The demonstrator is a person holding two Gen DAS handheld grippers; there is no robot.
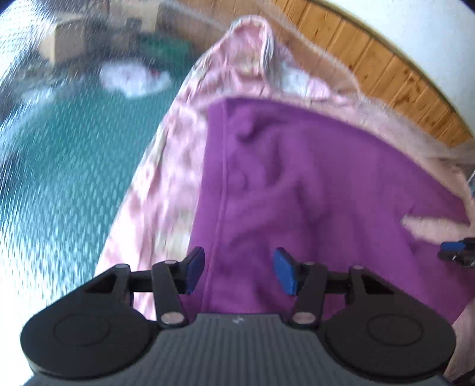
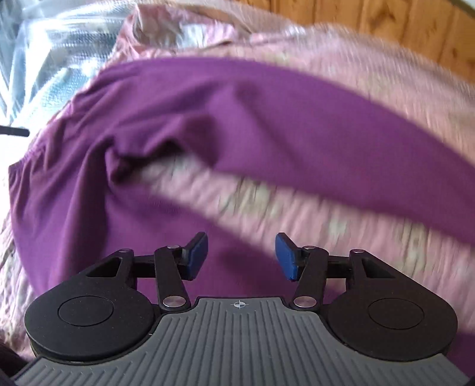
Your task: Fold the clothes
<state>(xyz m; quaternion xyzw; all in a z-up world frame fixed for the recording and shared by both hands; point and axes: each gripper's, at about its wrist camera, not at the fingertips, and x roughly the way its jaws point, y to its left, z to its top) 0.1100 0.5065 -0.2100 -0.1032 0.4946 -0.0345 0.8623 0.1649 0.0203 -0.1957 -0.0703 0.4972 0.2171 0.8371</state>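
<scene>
Purple garment (image 1: pixel 311 178) lengthwise away from cam; L claw (image 1: pixel 239 271), R claw (image 2: pixel 241 256) apart, empty.

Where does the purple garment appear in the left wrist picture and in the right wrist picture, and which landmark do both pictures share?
Left wrist view: the purple garment fills the centre and right, straight ahead of the open left gripper.
Right wrist view: the purple garment spreads across the middle and left, beyond the open right gripper.
Shared landmark: the pink patterned cloth under it, with the wooden panelling behind.
</scene>
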